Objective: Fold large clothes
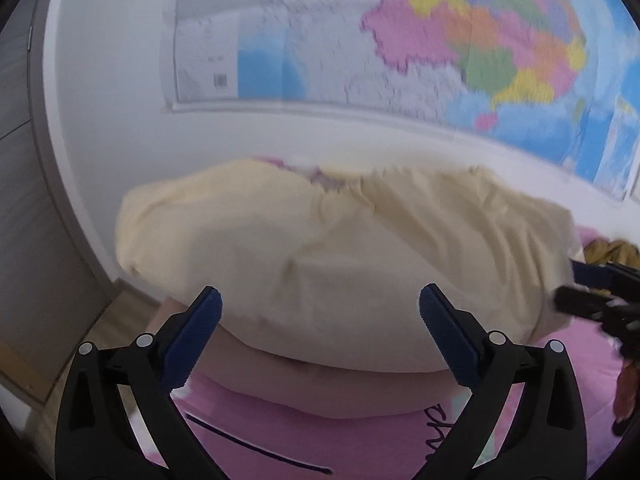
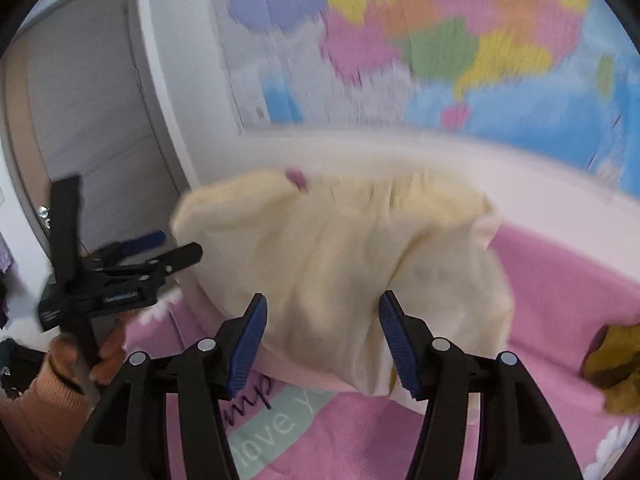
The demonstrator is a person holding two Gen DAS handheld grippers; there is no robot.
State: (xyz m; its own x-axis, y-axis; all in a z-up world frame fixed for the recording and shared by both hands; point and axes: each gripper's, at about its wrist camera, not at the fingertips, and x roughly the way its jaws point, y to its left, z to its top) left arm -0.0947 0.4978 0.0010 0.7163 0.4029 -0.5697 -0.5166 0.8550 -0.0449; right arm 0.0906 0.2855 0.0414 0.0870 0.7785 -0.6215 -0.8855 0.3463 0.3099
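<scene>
A large cream garment (image 1: pixel 320 240) lies puffed up on a pink bedsheet (image 1: pixel 280 440). In the left wrist view my left gripper (image 1: pixel 320 300) stands wide open just short of the garment's near edge, with nothing between its blue pads. In the right wrist view my right gripper (image 2: pixel 323 316) is open; the cream garment (image 2: pixel 340 260) shows through the gap behind its pads, and neither pad presses on it. The left gripper (image 2: pixel 172 246) shows at the left, held by a hand in an orange sleeve (image 2: pixel 44 396). The right gripper (image 1: pixel 566 284) sits at the garment's right edge.
A mustard-yellow cloth (image 2: pixel 612 360) lies bunched on the sheet to the right. A coloured wall map (image 1: pixel 480 40) hangs on the white wall behind the bed. A grey door (image 2: pixel 92 120) stands at the left. The pink sheet (image 2: pixel 560 300) carries printed words.
</scene>
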